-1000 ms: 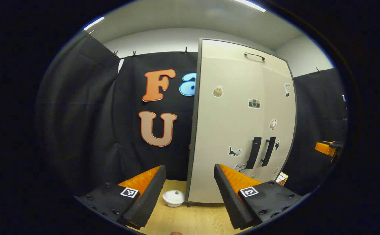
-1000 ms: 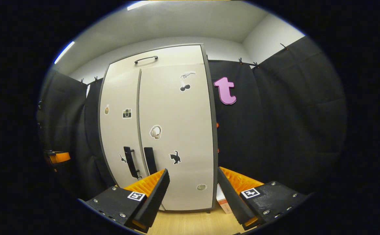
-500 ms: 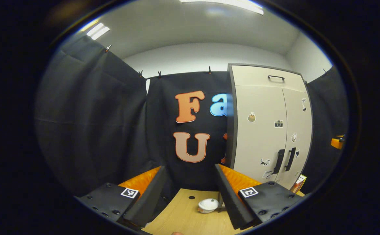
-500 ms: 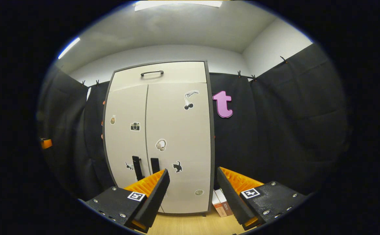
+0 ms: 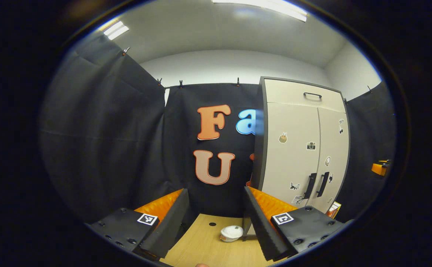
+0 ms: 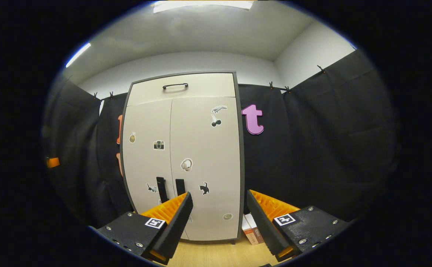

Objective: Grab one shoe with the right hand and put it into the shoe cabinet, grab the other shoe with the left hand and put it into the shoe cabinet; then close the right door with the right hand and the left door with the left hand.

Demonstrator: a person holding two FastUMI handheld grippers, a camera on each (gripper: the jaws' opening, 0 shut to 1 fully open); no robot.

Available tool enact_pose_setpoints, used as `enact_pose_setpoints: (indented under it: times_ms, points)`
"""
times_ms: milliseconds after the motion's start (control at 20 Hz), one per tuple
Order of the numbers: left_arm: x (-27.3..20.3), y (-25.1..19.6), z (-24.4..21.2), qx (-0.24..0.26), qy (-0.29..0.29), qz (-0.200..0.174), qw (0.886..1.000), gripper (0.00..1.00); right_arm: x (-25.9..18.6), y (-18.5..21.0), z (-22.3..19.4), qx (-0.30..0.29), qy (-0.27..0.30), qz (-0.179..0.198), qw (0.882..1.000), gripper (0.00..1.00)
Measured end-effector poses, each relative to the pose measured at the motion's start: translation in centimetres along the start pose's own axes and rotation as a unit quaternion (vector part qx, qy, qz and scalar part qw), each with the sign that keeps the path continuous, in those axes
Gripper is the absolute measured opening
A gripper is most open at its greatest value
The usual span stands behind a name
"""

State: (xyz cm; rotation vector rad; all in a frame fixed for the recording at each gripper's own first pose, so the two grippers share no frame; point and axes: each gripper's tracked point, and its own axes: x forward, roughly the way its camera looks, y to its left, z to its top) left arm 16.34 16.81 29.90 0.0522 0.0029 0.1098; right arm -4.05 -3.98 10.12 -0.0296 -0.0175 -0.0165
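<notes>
Cream-white shoe cabinet (image 6: 186, 155) stood upright on the light wood floor (image 6: 216, 256) against the black cloth wall, both doors flush shut. Left door (image 6: 147, 159) and right door (image 6: 205, 159) met at a thin centre seam, dark vertical handles (image 6: 169, 187) side by side low near that seam. Small stickers dotted both doors. Top drawer panel (image 6: 182, 89) carried a dark curved pull. Shoes were out of sight, so I couldn't tell where they were.

Right gripper (image 6: 219, 213) hung in front of the cabinet, apart from it, jaws spread wide with nothing between them. In the right gripper view the right door's lower part showed through the gap. A small box (image 6: 251, 230) stood on the floor just beside the cabinet's right foot, partly hidden by the gripper's finger.

Left gripper (image 5: 216, 215) was off to the cabinet's left, aimed mostly at the cloth wall, jaws also wide apart, empty. In the left gripper view the shoe cabinet (image 5: 301, 148) sat right of centre, seen at an angle, doors closed. A white lidded bowl (image 5: 231, 233) lay on the wood floor (image 5: 201, 248) near the cabinet's front left leg, seen between the fingers. A small dark hole (image 5: 212, 224) marked the floor left of the bowl. An orange piece of the other gripper (image 5: 380, 167) showed at the far right edge, well apart from the cabinet.
</notes>
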Motion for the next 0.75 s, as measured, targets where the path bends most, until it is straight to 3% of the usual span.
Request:
enact_pose_setpoints:
  times_ms: [750]
  points:
    - [1.0, -2.2, 0.9, -0.007, -0.009, -0.026, 1.0, 0.94, -1.0, -0.2, 0.7, -0.007, -0.002, 0.003, 1.0, 0.91]
